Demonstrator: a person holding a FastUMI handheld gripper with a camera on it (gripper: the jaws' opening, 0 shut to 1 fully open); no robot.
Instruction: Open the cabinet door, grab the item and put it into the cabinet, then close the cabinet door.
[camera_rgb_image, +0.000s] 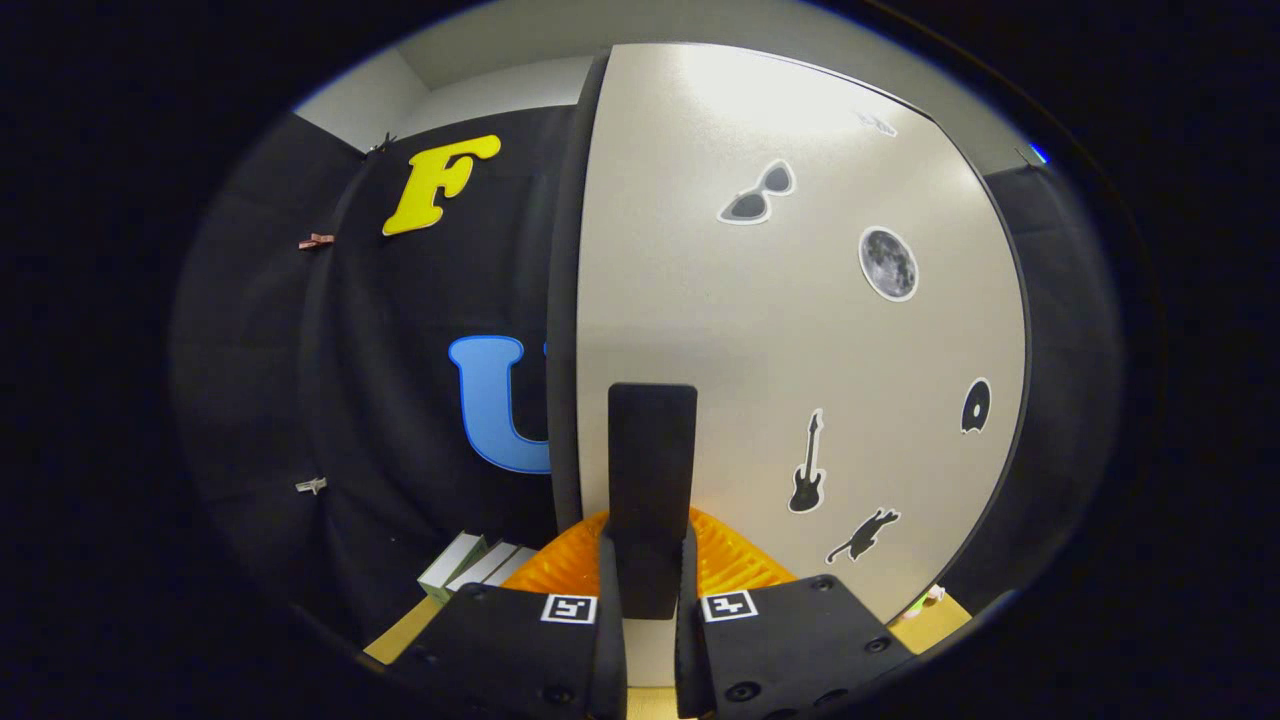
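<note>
A pale cabinet door with several dark stickers fills the space ahead of me. Its dark left edge runs top to bottom against the booth wall. A black upright handle stands on the door's face, and its lower end sits between my fingers. My gripper is shut on that handle, one finger pressing each side. An orange ribbed object lies low just beyond the fingers, mostly hidden behind them and the handle.
A few pale flat boxes or books lie on the wooden tabletop left of the fingers. A small greenish thing sits at the door's lower right corner. Small clips pin the black cloth wall.
</note>
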